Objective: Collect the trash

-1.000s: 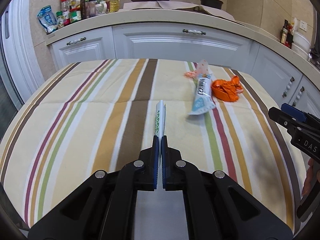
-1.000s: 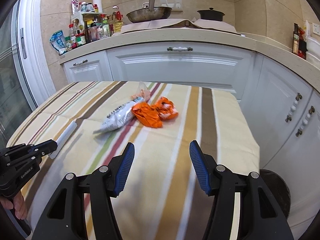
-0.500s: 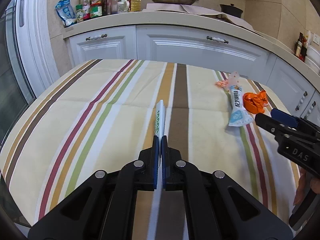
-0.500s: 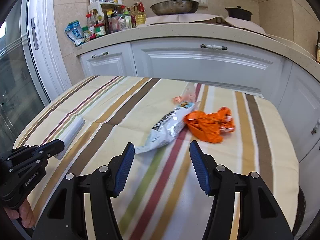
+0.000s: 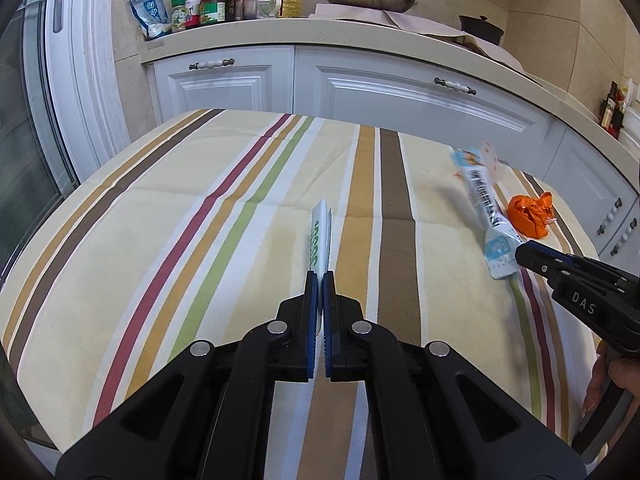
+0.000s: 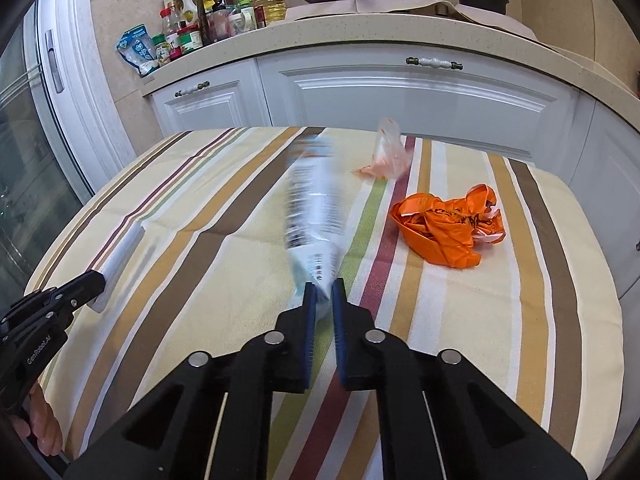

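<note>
On the striped tablecloth we grip 2 bits of trash: our left gripper pinches a white wrapper, our right gripper squeezes a blue snack bag. Left lying: 1 orange bag and 1 small clear wrapper.

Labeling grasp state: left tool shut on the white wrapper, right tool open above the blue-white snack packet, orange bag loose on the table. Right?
Not quite. The right tool is shut on the blue-white snack packet, pinching its near end, as the right wrist view shows. The left tool grips the white wrapper; the orange bag lies loose.
</note>
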`<state>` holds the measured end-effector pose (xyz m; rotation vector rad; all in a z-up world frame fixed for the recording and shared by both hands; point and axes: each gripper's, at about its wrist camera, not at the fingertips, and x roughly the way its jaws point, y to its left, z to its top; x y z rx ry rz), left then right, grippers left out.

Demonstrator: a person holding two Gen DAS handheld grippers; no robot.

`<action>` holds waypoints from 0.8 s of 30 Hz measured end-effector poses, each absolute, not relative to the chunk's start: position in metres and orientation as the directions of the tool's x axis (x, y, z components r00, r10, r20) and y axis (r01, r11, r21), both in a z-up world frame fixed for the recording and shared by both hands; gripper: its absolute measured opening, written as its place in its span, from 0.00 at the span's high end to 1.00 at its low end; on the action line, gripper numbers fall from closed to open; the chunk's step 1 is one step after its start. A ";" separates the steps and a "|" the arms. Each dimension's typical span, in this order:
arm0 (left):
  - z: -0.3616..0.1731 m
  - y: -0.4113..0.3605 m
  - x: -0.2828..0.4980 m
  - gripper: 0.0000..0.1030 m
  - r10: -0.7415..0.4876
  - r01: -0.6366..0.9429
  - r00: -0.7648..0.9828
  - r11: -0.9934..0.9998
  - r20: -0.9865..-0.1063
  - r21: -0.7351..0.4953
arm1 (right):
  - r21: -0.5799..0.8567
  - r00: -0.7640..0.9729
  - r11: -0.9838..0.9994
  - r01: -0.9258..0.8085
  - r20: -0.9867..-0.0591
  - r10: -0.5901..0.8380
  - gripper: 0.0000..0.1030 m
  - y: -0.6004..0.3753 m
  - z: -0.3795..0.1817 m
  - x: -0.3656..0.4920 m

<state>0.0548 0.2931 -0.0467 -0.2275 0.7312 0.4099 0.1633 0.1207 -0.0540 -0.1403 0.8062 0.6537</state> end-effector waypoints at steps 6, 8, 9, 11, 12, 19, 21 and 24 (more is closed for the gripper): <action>-0.044 0.282 0.056 0.97 0.274 -0.427 0.676 0.902 -0.684 -0.060 | 0.110 0.531 0.792 -0.601 -0.686 0.498 0.94 0.114 -0.046 0.156; -0.042 0.278 0.056 0.97 0.271 -0.422 0.679 0.904 -0.682 -0.061 | 0.100 0.542 0.792 -0.602 -0.678 0.497 0.96 0.111 -0.041 0.152; -0.041 0.276 0.056 0.97 0.271 -0.420 0.682 0.906 -0.680 -0.060 | 0.095 0.547 0.792 -0.603 -0.673 0.498 0.96 0.108 -0.039 0.151; -0.039 0.271 0.055 0.97 0.267 -0.413 0.686 0.909 -0.676 -0.061 | 0.092 0.554 0.792 -0.604 -0.665 0.500 0.98 0.103 -0.036 0.147; -0.038 0.269 0.055 0.97 0.266 -0.410 0.688 0.910 -0.675 -0.060 | 0.087 0.558 0.791 -0.605 -0.663 0.500 0.98 0.099 -0.034 0.145; -0.033 0.251 0.053 0.97 0.253 -0.386 0.697 0.921 -0.671 -0.054 | 0.091 0.571 0.792 -0.604 -0.644 0.510 0.98 0.074 -0.027 0.133; -0.033 0.247 0.052 0.97 0.251 -0.382 0.697 0.923 -0.672 -0.051 | 0.102 0.557 0.788 -0.607 -0.653 0.514 0.98 0.069 -0.030 0.131; -0.034 0.244 0.051 0.97 0.248 -0.380 0.694 0.924 -0.675 -0.051 | 0.118 0.537 0.783 -0.610 -0.665 0.519 0.98 0.065 -0.036 0.130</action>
